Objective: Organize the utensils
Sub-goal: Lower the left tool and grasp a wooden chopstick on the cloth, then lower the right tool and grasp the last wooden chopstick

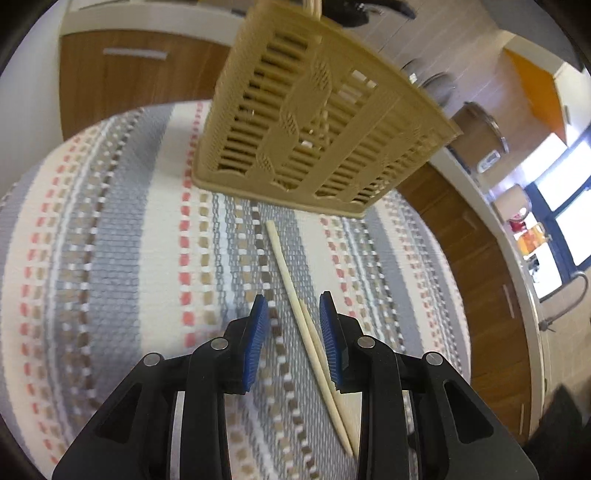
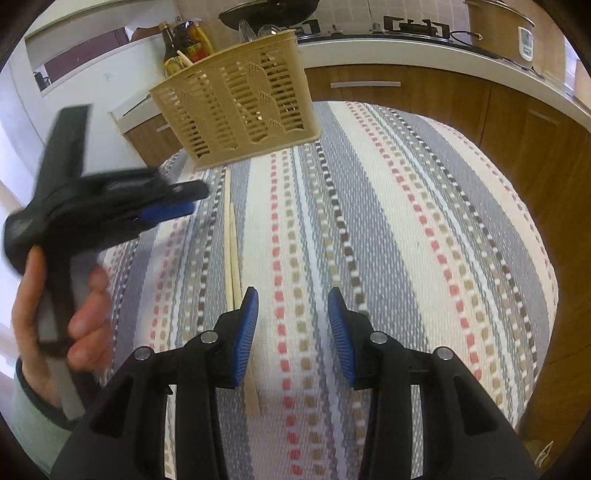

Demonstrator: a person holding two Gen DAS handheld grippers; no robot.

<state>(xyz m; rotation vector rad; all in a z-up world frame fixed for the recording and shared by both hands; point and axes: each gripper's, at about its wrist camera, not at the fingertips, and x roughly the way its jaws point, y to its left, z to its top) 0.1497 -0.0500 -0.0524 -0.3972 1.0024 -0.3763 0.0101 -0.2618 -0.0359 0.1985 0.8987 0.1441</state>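
A tan slotted utensil basket point(image 1: 310, 129) stands on the striped cloth point(image 1: 110, 240); it also shows in the right wrist view point(image 2: 240, 103) with utensils standing in it. Two pale chopsticks point(image 1: 306, 325) lie side by side on the cloth in front of the basket. My left gripper point(image 1: 293, 314) is open and hovers over them, fingers on either side. In the right wrist view the chopsticks point(image 2: 231, 240) lie left of centre, partly hidden behind my right gripper's left finger. My right gripper point(image 2: 293, 310) is open and empty above the cloth. The left gripper point(image 2: 184, 210) appears there, blurred, held in a hand.
Wooden cabinets point(image 1: 129, 81) and a white counter point(image 2: 406, 48) surround the table. A stove, a pan point(image 2: 269, 11), sauce bottles point(image 2: 184, 44) and a rice cooker point(image 2: 502, 29) sit on the counter. A sink faucet point(image 1: 569, 295) is at the right.
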